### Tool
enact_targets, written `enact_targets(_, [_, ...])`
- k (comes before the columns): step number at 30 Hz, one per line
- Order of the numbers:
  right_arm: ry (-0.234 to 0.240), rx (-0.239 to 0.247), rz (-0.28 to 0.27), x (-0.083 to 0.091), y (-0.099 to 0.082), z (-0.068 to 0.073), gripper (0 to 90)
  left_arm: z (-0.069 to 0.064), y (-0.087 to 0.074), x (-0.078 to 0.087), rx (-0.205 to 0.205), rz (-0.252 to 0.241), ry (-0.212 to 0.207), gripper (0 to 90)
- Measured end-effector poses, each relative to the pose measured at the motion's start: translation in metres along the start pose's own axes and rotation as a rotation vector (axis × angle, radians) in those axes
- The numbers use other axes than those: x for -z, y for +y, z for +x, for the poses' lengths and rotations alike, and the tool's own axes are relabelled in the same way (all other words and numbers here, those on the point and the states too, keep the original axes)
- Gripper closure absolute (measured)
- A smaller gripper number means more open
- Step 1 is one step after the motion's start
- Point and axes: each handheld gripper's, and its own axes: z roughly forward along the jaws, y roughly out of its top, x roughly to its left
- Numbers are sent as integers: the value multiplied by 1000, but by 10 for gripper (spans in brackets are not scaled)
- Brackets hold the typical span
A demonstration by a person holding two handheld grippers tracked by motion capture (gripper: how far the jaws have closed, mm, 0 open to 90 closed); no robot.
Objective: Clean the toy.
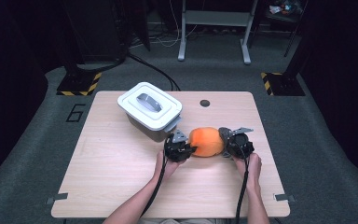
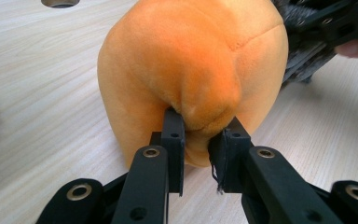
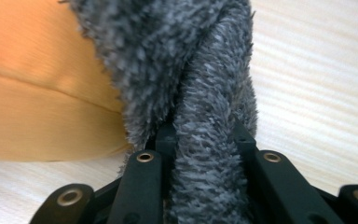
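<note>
Mid-carry, as judged: plush (image 1: 206, 142) pinched at both ends, sitting on the desk (image 1: 121, 186) just right of the bin (image 1: 150, 111), near its front corner. Left tongs (image 2: 199, 140) clamped on an orange fold; right tongs (image 3: 205, 135) clamped on the grey fuzzy tuft. Next, probably: lift with both together, keeping grips level; bin lid (image 1: 148, 103) on, so needs opening first

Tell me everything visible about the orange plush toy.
The plush toy is rounded, with soft orange fabric, a stitched seam and a shaggy grey part at one end. It lies on the table, right of the lidded box. The left gripper pinches an orange bulge; the right gripper clamps the grey part.
</note>
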Motion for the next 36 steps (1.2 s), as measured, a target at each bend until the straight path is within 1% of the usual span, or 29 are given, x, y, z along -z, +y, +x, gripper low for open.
enact_targets(1, [5, -9, 7, -3, -1, -1, 721, 0, 0, 0, 1, 0, 0, 766])
enact_targets(2, [6, -5, 10, -4, -2, -2, 721, 0, 0, 0, 1, 0, 0, 766])
enact_targets(3, [9, -10, 4, -4, -3, -2, 721, 0, 0, 0, 2, -1, 0, 766])
enact_targets(4, [13, -14, 13, -3, -3, -3, 721, 0, 0, 0, 3, 1, 3, 766])
enact_targets(5, [12, -19, -1, -1, -3, -3, 722, 1, 0, 1, 5, 1, 2, 766])
enact_targets(6, [8, -18, -2, 2, -2, -3, 722, 1, -1, 1, 5, 1, 0, 766])
enact_targets(7, [13, -19, -14, 6, -2, -3, 722, 1, -1, 1, 6, 1, 1, 766])
enact_targets(9, [8, -14, -37, 16, 0, -2, 722, 1, -1, 1, 12, -1, -4, 766])
enact_targets(11, [15, -8, -74, 28, 2, 0, 722, 1, -1, 1, 6, -2, -2, 766])
enact_targets(13, [21, 17, -103, 41, 7, 7, 722, 1, -1, 1, 13, -4, -4, 765])
enact_targets(14, [31, 35, -122, 47, 9, 10, 722, 1, -1, 1, 8, -5, -1, 766])
enact_targets(16, [39, 65, -137, 56, 13, 20, 722, 1, -2, 1, 13, -6, -2, 766])
enact_targets(17, [50, 76, -140, 59, 15, 25, 722, 2, -1, 1, 6, -3, 0, 765])
enact_targets(18, [60, 101, -139, 60, 16, 30, 722, 2, -1, 2, 4, 0, -1, 764])
enact_targets(19, [59, 103, -134, 60, 17, 35, 722, 2, -1, 1, 4, -4, -1, 763])
enact_targets(21, [61, 121, -111, 56, 18, 41, 722, 2, -2, 1, 7, -9, 0, 758])
enact_targets(23, [48, 124, -108, 50, 18, 43, 723, 2, -2, 2, 4, -11, -4, 741])
enact_targets(24, [51, 124, -107, 49, 18, 42, 723, 2, -2, 2, 2, -15, -2, 725])
enact_targets(25, [49, 109, -111, 48, 18, 42, 723, 2, -2, 2, 2, -16, 0, 690])
enact_targets(26, [47, 119, -110, 47, 19, 41, 723, 2, -3, 2, -2, -18, 3, 650])
enact_targets(28, [43, 117, -116, 46, 20, 39, 723, 1, -4, 2, -31, -12, 19, 569])
enact_targets(29, [45, 114, -109, 46, 21, 39, 723, 0, -5, 2, -40, -10, 22, 537])
enact_targets(30, [40, 114, -118, 45, 21, 38, 723, 0, -6, 1, -45, -9, 31, 505])
enact_targets(31, [44, 116, -114, 45, 21, 37, 723, 0, -7, 0, -53, -1, 41, 475])
enact_targets(32, [45, 112, -115, 44, 21, 37, 723, 0, -8, -1, -53, 1, 42, 452])
enact_targets(33, [45, 111, -116, 44, 21, 37, 723, 1, -8, -3, -50, 0, 42, 447])
enact_targets(34, [41, 107, -119, 44, 22, 37, 723, 0, -8, -4, -60, -5, 54, 441])
enact_targets(35, [42, 106, -120, 43, 22, 37, 723, 0, -7, -5, -64, -8, 51, 446])
enact_targets(36, [41, 108, -122, 43, 22, 37, 723, -1, -7, -7, -77, -11, 53, 462])
